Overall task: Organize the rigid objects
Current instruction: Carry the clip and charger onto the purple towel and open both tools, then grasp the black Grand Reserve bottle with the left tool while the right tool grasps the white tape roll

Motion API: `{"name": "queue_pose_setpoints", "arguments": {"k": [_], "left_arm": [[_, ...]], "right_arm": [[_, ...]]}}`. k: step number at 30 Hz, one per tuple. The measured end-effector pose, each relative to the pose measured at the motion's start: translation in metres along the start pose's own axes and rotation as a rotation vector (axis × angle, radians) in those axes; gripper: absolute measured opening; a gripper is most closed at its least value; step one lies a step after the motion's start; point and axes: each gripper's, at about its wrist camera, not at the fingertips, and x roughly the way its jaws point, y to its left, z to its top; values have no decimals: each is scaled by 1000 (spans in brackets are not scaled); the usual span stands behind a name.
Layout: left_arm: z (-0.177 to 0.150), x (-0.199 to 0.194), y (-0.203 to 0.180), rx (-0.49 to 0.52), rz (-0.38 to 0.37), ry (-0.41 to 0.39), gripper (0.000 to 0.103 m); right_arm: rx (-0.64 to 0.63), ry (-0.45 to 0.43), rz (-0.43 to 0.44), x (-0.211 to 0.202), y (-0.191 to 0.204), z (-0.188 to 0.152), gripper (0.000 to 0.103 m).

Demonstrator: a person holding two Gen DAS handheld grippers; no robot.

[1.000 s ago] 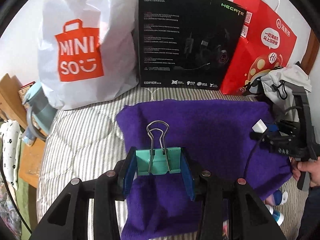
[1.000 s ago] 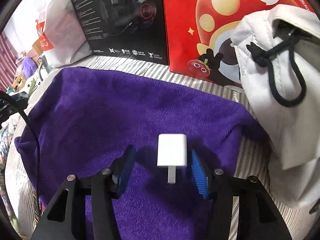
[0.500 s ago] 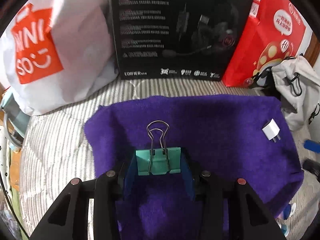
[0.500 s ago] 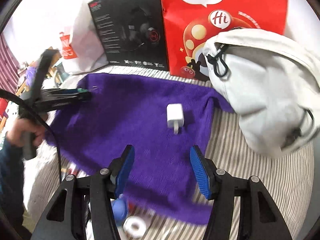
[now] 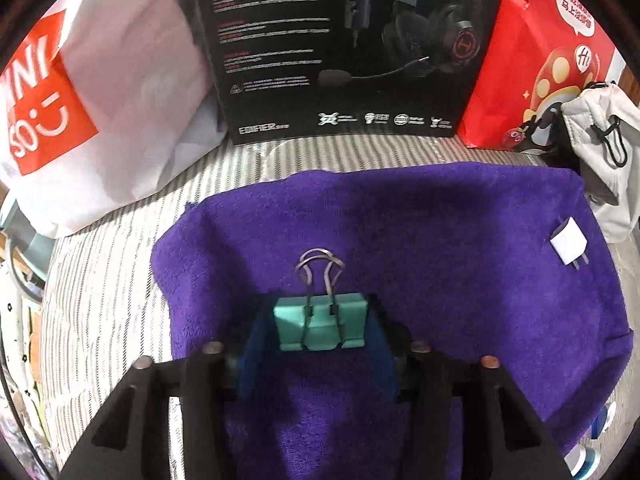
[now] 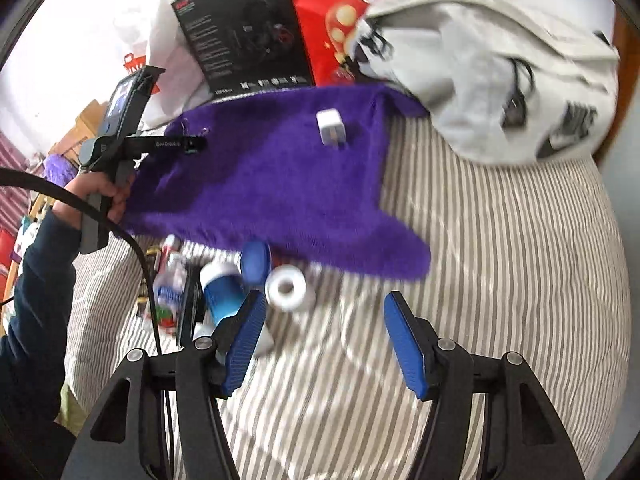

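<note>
One purple towel (image 5: 440,240) on striped bedding (image 6: 500,280)

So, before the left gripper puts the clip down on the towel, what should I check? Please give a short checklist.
1. Left gripper grips the green binder clip: ok.
2. Bare purple towel ahead of the clip: ok.
3. White charger lies apart from the clip, far right: ok.
4. Right gripper away from the towel, jaws open and empty: ok.
5. Clip's height above the towel: cannot tell.
</note>
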Motion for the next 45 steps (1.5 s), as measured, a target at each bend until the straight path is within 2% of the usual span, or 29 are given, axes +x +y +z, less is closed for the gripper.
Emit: {"name": "queue_pose_setpoints", "arguments": {"k": [3, 5, 9, 11, 16, 21, 24, 27, 30, 33, 37, 45], "left_arm": [[-5, -2, -2, 7, -8, 4, 58], [-10, -4, -8, 18, -8, 16, 67], [-21, -23, -12, 8, 15, -2, 68], [-30, -46, -10, -15, 5, -28, 68], [-74, -96, -15, -33, -52, -63, 69], [-129, -115, -22, -55, -106, -20, 69], [-153, -117, -34, -51, -118, 0, 69], [-158, -112, -44, -49, -132, 8, 69], [-160, -102, -49, -16, -75, 20, 71], [-168, -98, -38, -26, -42, 25, 71], [-175, -99, -21, -50, -54, 27, 71], [-194, -101, -27, -35, -20, 33, 69]], "right_arm": [[22, 0, 9, -6, -4, -10, 61], [29, -3, 8, -10, -4, -12, 61], [31, -25, 6, -24, -1, -17, 61], [27, -39, 10, -31, 0, -20, 62], [34, -58, 11, -43, 4, -31, 63], [34, -58, 20, -46, 9, -44, 63], [21, -53, 14, -49, 13, -54, 63], [18, -49, 14, -50, 16, -64, 63], [16, -42, 15, -49, 19, -73, 63], [10, -38, 18, -49, 23, -81, 63], [10, -31, 18, -46, 24, -88, 63], [-15, -1, 23, -36, 33, -92, 63]]}}
